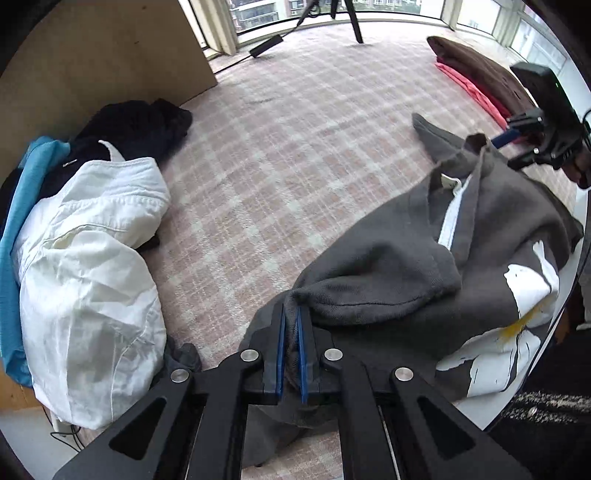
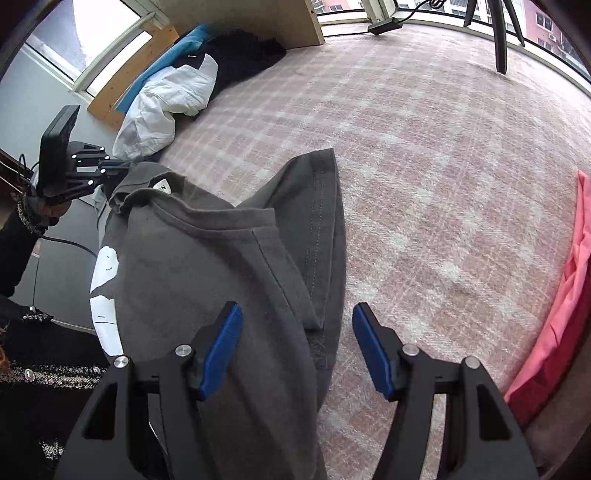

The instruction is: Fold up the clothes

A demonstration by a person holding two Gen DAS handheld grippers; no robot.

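A dark grey T-shirt (image 1: 406, 266) with a white and yellow print lies crumpled on the pink plaid surface (image 1: 295, 147). My left gripper (image 1: 291, 317) is shut on a bunched edge of the T-shirt, which is pinched between its blue pads. In the right wrist view the left gripper (image 2: 120, 170) sits at the far left, by the collar label. My right gripper (image 2: 297, 332) is open, and the T-shirt (image 2: 221, 277) with its hemmed sleeve lies between and under its fingers. The left wrist view shows the right gripper (image 1: 496, 141) at the T-shirt's far end.
A pile of white (image 1: 92, 258), blue (image 1: 14, 221) and black (image 1: 140, 125) clothes lies at the left against a wooden board (image 1: 110, 48). Brown and pink folded clothes (image 1: 476, 74) lie at the far right. Tripod legs (image 1: 351, 18) and a power adapter (image 1: 266, 46) stand by the windows.
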